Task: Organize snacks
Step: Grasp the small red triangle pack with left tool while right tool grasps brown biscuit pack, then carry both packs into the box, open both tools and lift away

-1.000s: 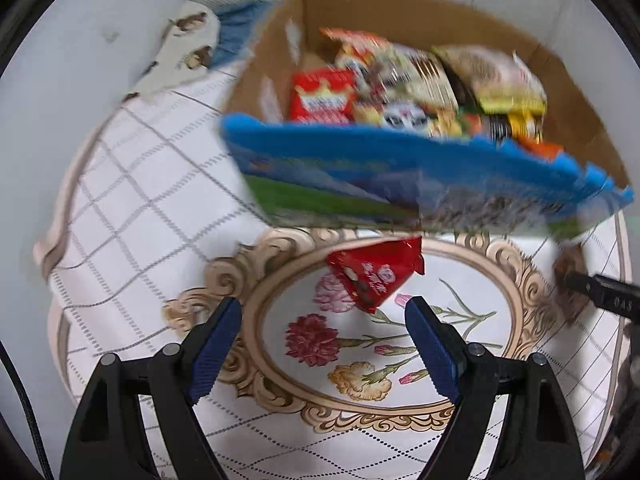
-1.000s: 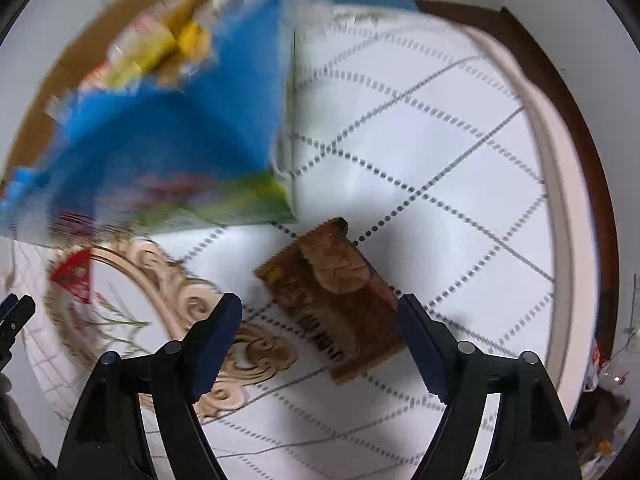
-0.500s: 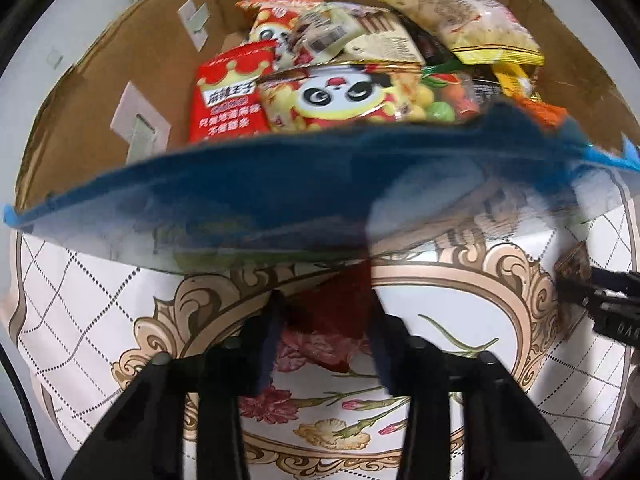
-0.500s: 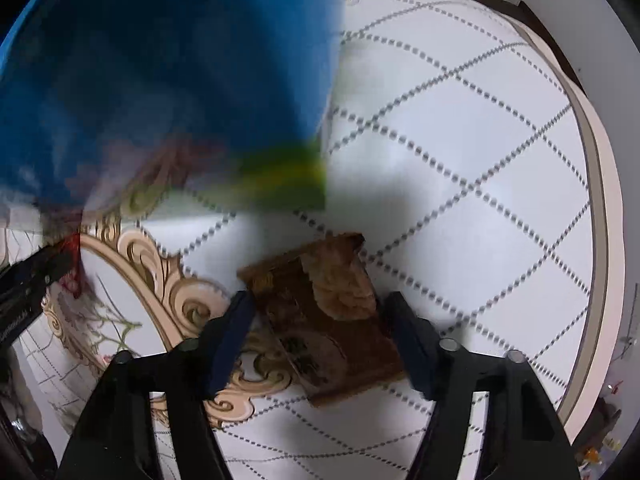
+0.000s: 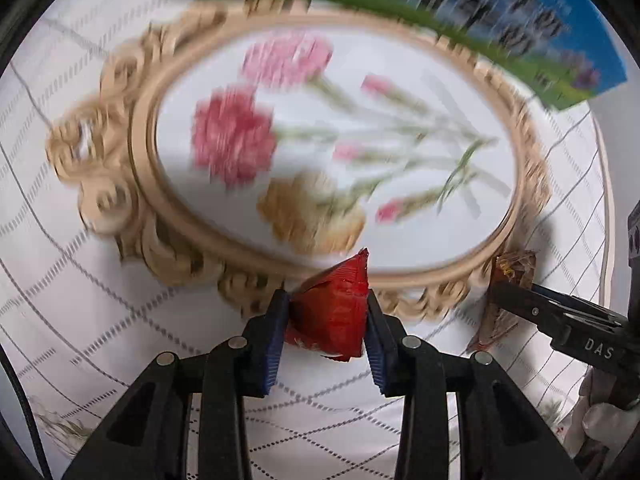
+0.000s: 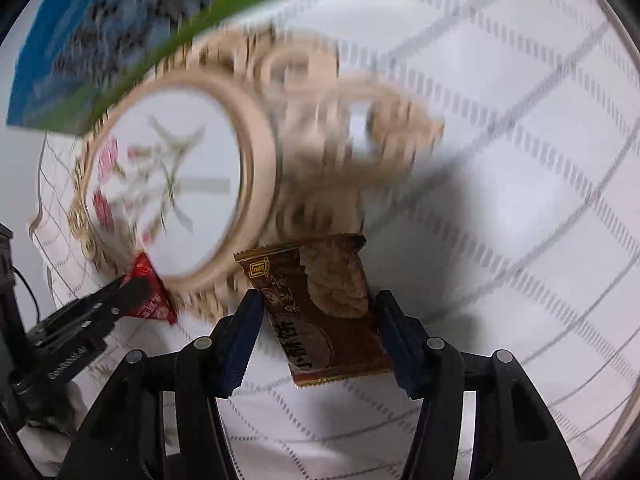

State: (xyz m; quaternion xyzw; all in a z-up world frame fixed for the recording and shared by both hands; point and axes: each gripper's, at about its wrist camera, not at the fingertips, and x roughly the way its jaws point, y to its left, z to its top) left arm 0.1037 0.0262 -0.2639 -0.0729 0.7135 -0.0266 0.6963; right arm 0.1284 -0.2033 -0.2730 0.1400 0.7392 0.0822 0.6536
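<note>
My left gripper (image 5: 326, 330) is shut on a small red triangular snack packet (image 5: 332, 316) and holds it above the tablecloth. My right gripper (image 6: 318, 334) is shut on a brown biscuit packet (image 6: 320, 308) with a gold-printed label. The right gripper with the brown packet (image 5: 508, 280) shows at the right of the left wrist view. The left gripper with the red packet (image 6: 148, 296) shows at the lower left of the right wrist view. A large blue and green snack bag (image 5: 500, 28) lies at the far edge, blurred.
A white tablecloth (image 5: 100, 320) with a grey dotted grid and a beige oval frame of pink flowers (image 5: 288, 140) covers the round table. The table's rim (image 6: 624, 240) curves along the right. The view is motion-blurred.
Both grippers have closed on their packets and lifted them off the cloth. The cardboard box of snacks has left the left wrist view. The blue bag now sits at the far edge.
</note>
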